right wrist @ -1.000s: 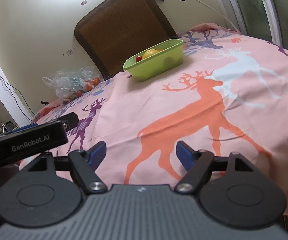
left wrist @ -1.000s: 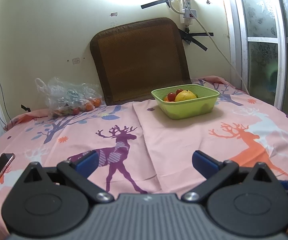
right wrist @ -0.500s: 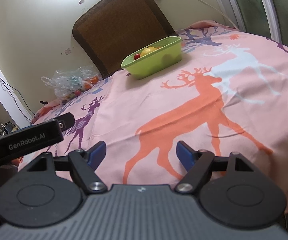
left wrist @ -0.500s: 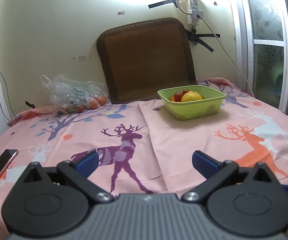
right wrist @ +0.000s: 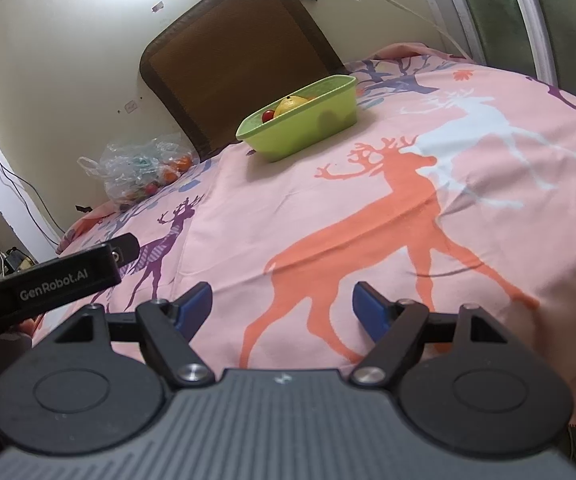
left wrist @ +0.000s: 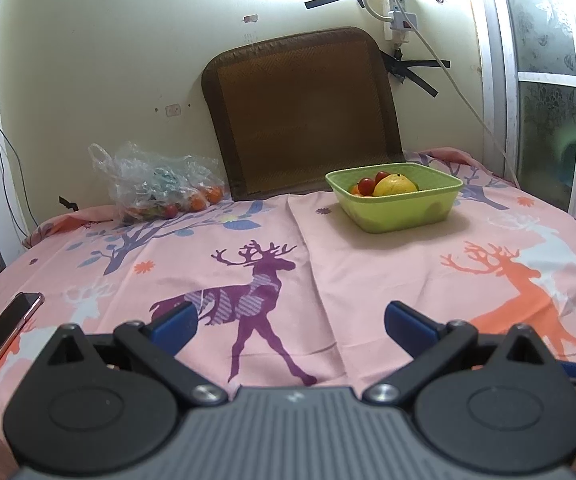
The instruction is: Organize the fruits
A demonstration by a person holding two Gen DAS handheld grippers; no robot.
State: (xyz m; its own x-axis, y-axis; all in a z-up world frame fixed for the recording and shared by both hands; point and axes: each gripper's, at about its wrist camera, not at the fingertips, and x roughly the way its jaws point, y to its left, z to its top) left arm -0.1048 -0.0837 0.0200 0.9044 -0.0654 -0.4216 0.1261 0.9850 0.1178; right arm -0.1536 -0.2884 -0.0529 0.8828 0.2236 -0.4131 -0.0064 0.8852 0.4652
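A green plastic bowl (left wrist: pixel 408 210) sits on the pink deer-print cloth at the back right, holding a yellow fruit (left wrist: pixel 395 186) and small red tomatoes (left wrist: pixel 366 186). It also shows in the right wrist view (right wrist: pixel 308 128). A clear plastic bag (left wrist: pixel 155 184) with orange and red fruits lies at the back left, also in the right wrist view (right wrist: pixel 139 172). My left gripper (left wrist: pixel 290 322) is open and empty, low over the cloth's near edge, far from both. My right gripper (right wrist: pixel 281 306) is open and empty, to the right of the left one.
A brown woven mat (left wrist: pixel 304 116) leans on the wall behind the bowl. A phone (left wrist: pixel 5 332) lies at the cloth's near left edge. A white cable (left wrist: pixel 464 96) hangs down the wall at the right, beside a glass door (left wrist: pixel 548 92). The left gripper's body (right wrist: pixel 55 280) shows in the right wrist view.
The left wrist view has shifted a little, so bowl and bag sit further right in frame. The right gripper has barely moved. Both grippers stay open.
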